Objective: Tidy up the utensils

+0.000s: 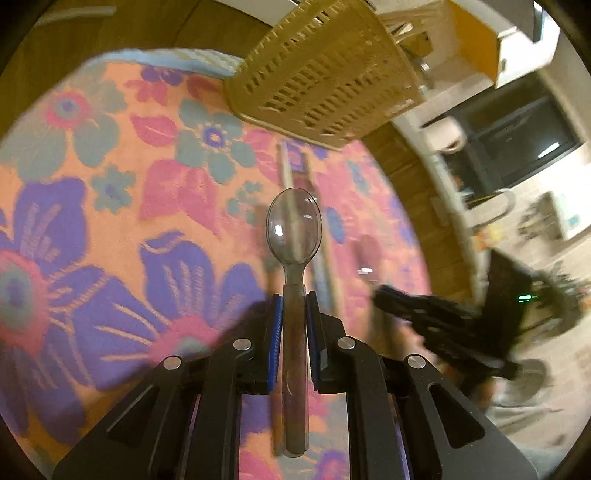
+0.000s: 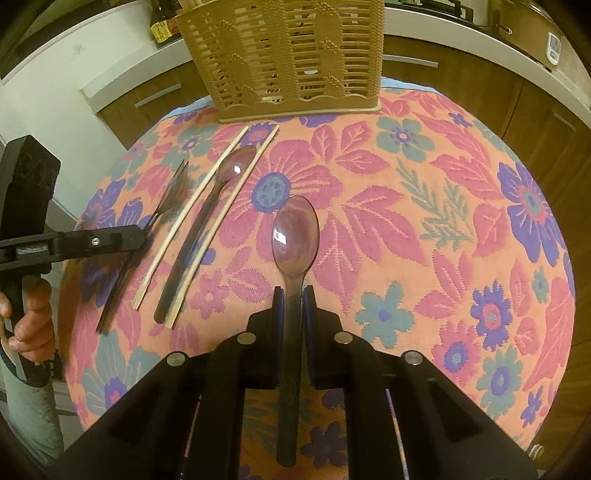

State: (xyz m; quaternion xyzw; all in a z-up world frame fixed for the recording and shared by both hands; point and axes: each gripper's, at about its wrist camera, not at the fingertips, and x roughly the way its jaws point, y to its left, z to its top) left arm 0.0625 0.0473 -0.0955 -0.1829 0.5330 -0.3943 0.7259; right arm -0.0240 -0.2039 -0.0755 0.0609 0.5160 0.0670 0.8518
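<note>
My left gripper [image 1: 294,297] is shut on the handle of a clear plastic spoon [image 1: 293,229], held above the flowered cloth [image 1: 110,206]. My right gripper [image 2: 294,291] is shut on a second clear spoon [image 2: 295,236] over the cloth's middle. A tan slotted utensil basket [image 2: 288,55] stands at the far edge; it also shows in the left wrist view [image 1: 321,70]. On the cloth lie a third spoon [image 2: 207,218] between two wooden chopsticks [image 2: 192,218], and dark forks [image 2: 147,236] to their left. The left gripper shows in the right wrist view [image 2: 144,234] beside the forks.
Wooden cabinets [image 2: 480,81] and a white counter [image 2: 74,48] lie behind the table. A bottle [image 2: 162,22] stands left of the basket. My hand [image 2: 29,325] holds the left tool at the table's left side. The right tool [image 1: 443,325] shows blurred in the left wrist view.
</note>
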